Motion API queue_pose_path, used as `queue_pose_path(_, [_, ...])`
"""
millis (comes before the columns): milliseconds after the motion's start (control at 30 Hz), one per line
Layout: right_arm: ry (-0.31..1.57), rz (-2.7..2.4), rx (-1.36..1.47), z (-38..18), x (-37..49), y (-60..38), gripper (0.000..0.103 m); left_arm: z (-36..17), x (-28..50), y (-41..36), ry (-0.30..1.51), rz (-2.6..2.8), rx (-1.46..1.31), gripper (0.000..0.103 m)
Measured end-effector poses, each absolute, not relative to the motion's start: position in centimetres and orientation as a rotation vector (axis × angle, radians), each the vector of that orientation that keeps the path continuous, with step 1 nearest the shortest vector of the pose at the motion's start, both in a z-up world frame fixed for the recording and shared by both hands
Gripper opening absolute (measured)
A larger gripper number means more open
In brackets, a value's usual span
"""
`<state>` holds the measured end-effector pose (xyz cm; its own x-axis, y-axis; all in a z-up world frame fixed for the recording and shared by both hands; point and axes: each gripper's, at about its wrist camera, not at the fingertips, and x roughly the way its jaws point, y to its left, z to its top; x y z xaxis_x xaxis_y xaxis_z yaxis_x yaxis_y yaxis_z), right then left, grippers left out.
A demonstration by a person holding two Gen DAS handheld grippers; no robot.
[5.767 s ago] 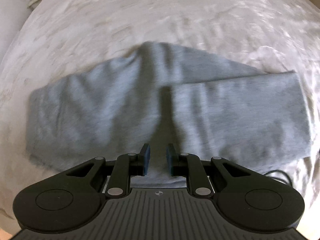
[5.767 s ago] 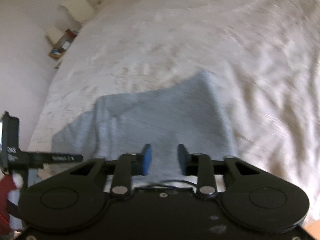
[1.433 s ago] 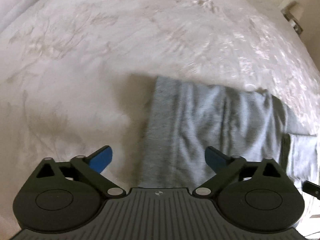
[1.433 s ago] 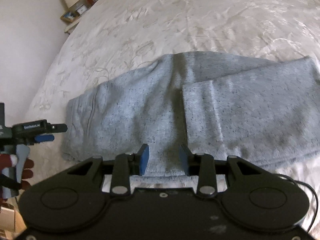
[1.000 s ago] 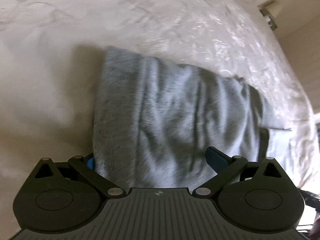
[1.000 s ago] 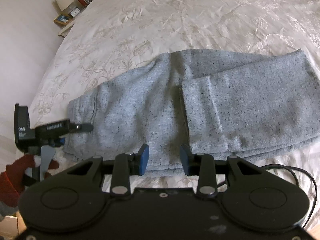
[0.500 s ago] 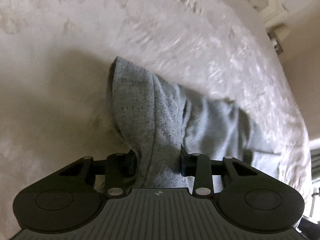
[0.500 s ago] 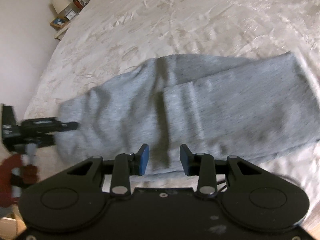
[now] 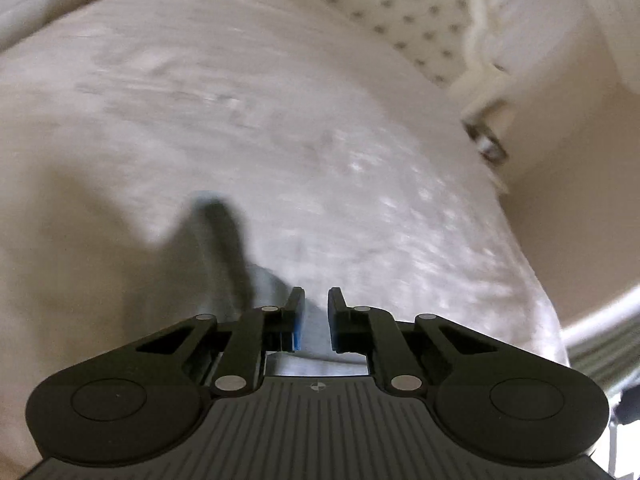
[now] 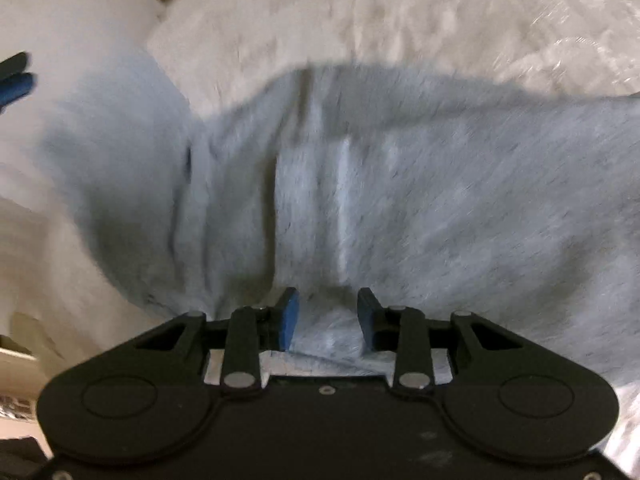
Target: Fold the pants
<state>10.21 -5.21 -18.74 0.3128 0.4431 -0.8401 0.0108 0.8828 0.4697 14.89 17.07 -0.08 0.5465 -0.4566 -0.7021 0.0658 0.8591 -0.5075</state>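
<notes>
Grey sweatpants (image 10: 420,200) lie on the white bedspread, their legs folded over to the right. My left gripper (image 9: 316,316) is shut on the pants' left end (image 9: 224,240) and holds it lifted off the bed; the cloth hangs in a blurred fold ahead of the fingers. In the right wrist view that raised end (image 10: 112,152) stands up at the left, with the left gripper's blue tips (image 10: 16,80) at the frame edge. My right gripper (image 10: 328,314) sits low at the pants' near edge, jaws narrowly parted with grey cloth between them.
The white embroidered bedspread (image 9: 280,120) fills both views. A tufted headboard (image 9: 400,12) and a bedside table (image 9: 486,140) stand at the far right in the left wrist view. The bed's left edge (image 10: 24,240) drops off near the raised cloth.
My left gripper closed on the pants' left end and has lifted it up off the bed. My right gripper has dropped closer to the pants' near edge.
</notes>
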Motion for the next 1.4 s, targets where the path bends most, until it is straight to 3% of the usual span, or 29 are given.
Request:
queue_pose_path(200, [1.173, 0.288, 0.435, -16.7, 9.8, -11.5, 0.037, -5.7, 13.8, 10.4, 1.055, -0.299, -0.363, 0.016])
queue_pose_path(400, [1.128, 0.269, 0.433, -14.8, 11.2, -13.8, 0.039, -13.6, 11.4, 10.3, 1.205, -0.233, -0.269, 0.018])
queue_pose_path(500, [1.108, 0.277, 0.416, -13.8, 12.7, -13.1, 0.039, -18.9, 10.7, 12.7, 1.389, -0.190, -0.290, 0.019])
queue_pose_path(567, [1.099, 0.283, 0.415, -13.1, 13.7, -12.4, 0.039, -19.0, 10.0, 15.5, 1.365, -0.198, -0.391, 0.020])
queue_pose_path(667, [1.091, 0.299, 0.403, -12.3, 14.5, -10.6, 0.042, -17.2, 9.4, 18.5, 1.307, -0.169, -0.321, 0.019])
queue_pose_path(700, [1.093, 0.305, 0.404, -12.2, 14.7, -9.9, 0.042, -16.6, 9.3, 19.9, 1.279, -0.176, -0.338, 0.022])
queue_pose_path(767, [1.099, 0.319, 0.405, -12.1, 15.2, -8.2, 0.042, -15.3, 9.0, 23.0, 1.234, -0.179, -0.395, 0.041])
queue_pose_path(833, [1.103, 0.330, 0.403, -11.7, 15.5, -6.9, 0.042, -14.2, 9.0, 26.0, 1.168, -0.162, -0.444, 0.085])
queue_pose_path(900, [1.111, 0.342, 0.399, -11.6, 15.3, -5.5, 0.042, -13.8, 9.1, 28.3, 1.122, -0.117, -0.481, 0.098])
queue_pose_path(1133, [1.138, 0.348, 0.368, -11.2, 15.1, -1.6, 0.042, -18.2, 11.2, 33.7, 1.190, -0.057, -0.596, 0.099])
queue_pose_path(1400, [1.151, 0.283, 0.370, -11.0, 14.6, -0.7, 0.042, -20.6, 16.0, 33.4, 1.179, -0.103, -0.675, 0.102])
